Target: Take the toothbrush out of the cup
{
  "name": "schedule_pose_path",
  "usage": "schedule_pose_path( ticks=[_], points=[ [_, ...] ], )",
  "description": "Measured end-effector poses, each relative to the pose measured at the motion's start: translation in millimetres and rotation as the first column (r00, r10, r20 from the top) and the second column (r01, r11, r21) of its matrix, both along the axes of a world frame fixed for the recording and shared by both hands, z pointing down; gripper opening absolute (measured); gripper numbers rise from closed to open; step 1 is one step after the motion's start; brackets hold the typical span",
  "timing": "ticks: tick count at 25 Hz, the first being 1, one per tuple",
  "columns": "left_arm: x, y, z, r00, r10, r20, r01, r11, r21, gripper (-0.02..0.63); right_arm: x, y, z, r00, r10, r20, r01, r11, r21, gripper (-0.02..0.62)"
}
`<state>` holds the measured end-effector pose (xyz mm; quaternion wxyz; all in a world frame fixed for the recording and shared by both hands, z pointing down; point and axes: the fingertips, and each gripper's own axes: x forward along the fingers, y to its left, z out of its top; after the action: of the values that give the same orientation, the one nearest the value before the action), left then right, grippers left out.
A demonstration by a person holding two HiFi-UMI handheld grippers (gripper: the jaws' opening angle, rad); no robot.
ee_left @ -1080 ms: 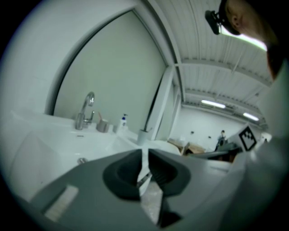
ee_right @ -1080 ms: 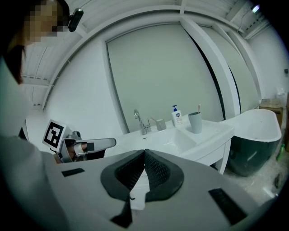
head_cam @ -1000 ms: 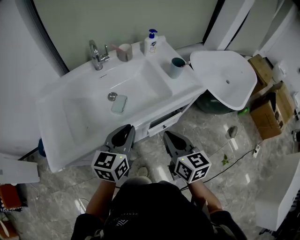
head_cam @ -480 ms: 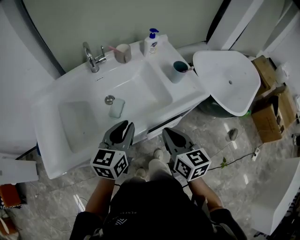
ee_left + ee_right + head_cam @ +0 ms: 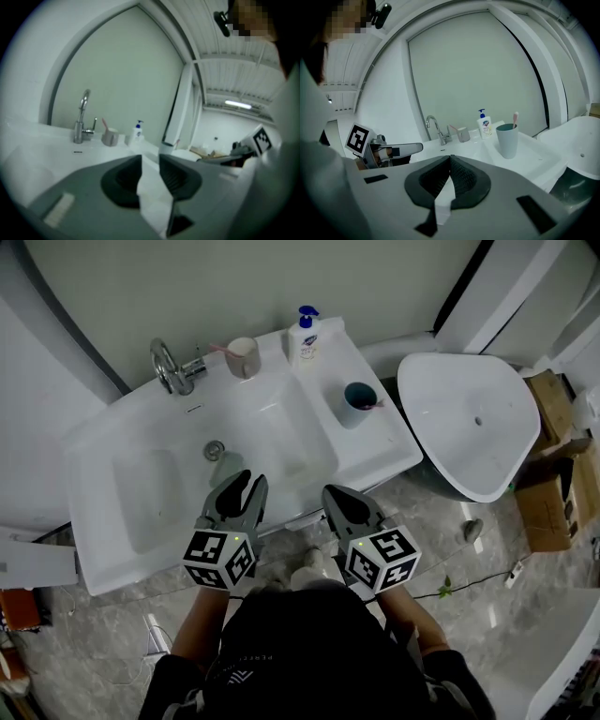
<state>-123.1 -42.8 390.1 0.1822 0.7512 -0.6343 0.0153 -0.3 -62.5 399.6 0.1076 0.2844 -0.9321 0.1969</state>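
The fingers [image 5: 123, 180] of the left gripper [image 5: 150, 158] stand apart with a plain gap. They have just been opening, and nothing is between them; only white counter [image 5: 375, 451] shows through the gap. The fingers [image 5: 465, 176] of the right gripper [image 5: 450, 157] meet tip to tip and hold nothing.

In the head view both grippers hang side by side over the counter's front edge, well on the person's side of the faucet [image 5: 169, 367]. The left gripper lies more nearly in line with the faucet, and the right gripper is further to the faucet's right. The left fingers reach over the front rim of the sink basin [image 5: 281, 423]. There a pale green soap bar [image 5: 223, 465] lies partly hidden under them, just past the drain [image 5: 215, 448].

The pink toothbrush [image 5: 515, 118] stands in the teal cup [image 5: 358, 401], its head above the rim. The cup sits upright on the flat part of the counter, well to the right of the faucet and somewhat nearer the person. It is clear of both grippers.

Just right of the faucet stands a beige cup [image 5: 243, 356] with a second pink brush in it. Further right is a white soap dispenser [image 5: 305, 334] with a blue pump. Beyond the counter's right end lies a separate white basin [image 5: 469, 418], with cardboard boxes [image 5: 553, 484] past it on the grey marble floor [image 5: 94, 652].
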Motion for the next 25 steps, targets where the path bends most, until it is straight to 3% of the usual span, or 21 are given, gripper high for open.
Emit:
schedule_pose_path(
  ticks=[15, 25],
  points=[
    [-29, -79, -9, 0.987, -0.147, 0.06, 0.145, 0.989, 0.037, 0.137, 2, -54, 13, 0.999, -0.042, 0.01, 0.042, 0.998, -0.042, 0.002],
    [-90, -145, -9, 0.978, -0.204, 0.04, 0.202, 0.978, 0.047, 0.138, -25, -93, 13, 1.0, -0.001, -0.011, 0.0, 0.998, -0.056, 0.002]
  ],
)
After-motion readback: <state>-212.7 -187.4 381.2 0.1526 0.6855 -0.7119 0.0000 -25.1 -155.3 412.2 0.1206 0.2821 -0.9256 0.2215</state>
